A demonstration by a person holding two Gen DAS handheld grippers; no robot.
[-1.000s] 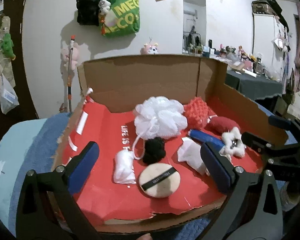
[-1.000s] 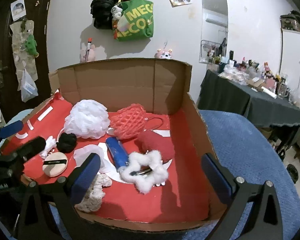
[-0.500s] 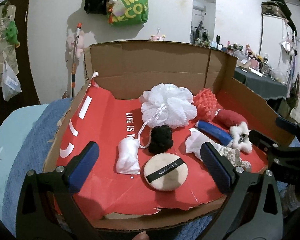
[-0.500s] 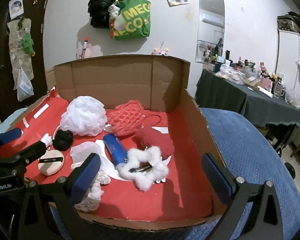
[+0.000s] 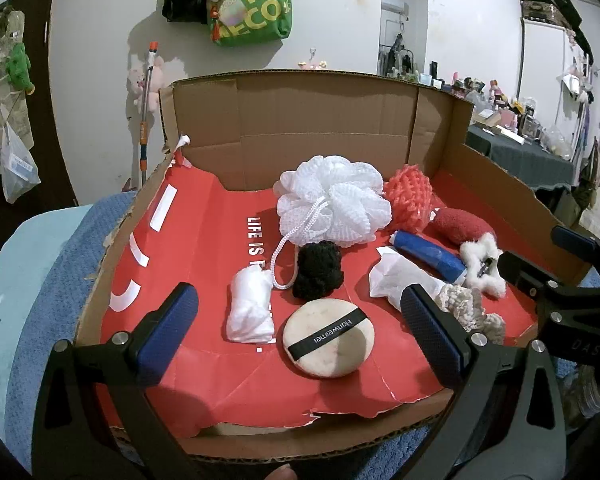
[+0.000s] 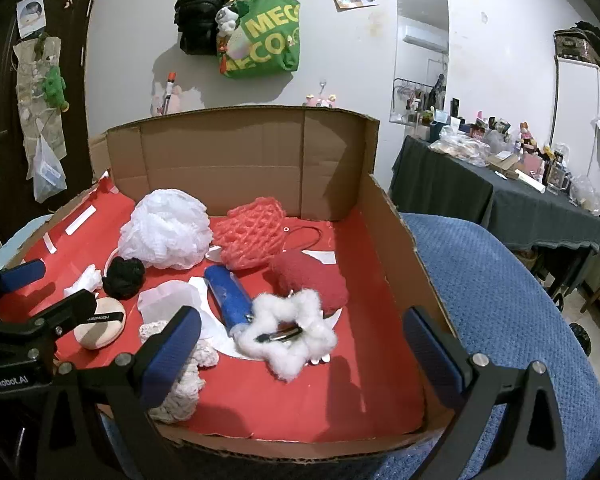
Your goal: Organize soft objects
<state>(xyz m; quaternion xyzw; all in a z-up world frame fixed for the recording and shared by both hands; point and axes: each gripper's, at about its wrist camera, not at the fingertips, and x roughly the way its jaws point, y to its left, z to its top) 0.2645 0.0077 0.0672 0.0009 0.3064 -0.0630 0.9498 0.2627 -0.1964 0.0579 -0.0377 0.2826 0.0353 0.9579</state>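
A cardboard box [image 5: 300,120] with a red floor holds soft objects: a white mesh pouf [image 5: 336,204], a coral knit pouch [image 5: 410,196], a black ball [image 5: 318,270], a round beige powder puff [image 5: 328,338], a white cloth roll [image 5: 250,306], a blue tube [image 5: 430,254], a red cushion [image 6: 310,280] and a white fluffy star clip [image 6: 286,330]. My left gripper [image 5: 296,332] is open and empty over the box's near edge, above the puff. My right gripper [image 6: 300,344] is open and empty at the box's near right, in front of the star clip.
A cream crocheted piece [image 6: 180,384] lies at the box's front edge. The box sits on a blue blanket [image 6: 500,300]. A cluttered dark table [image 6: 520,200] stands at the right. Bags [image 6: 256,36] hang on the wall behind.
Both grippers have moved forward and slightly up toward the box, so the objects look larger. Nothing was grasped; the objects have not moved.
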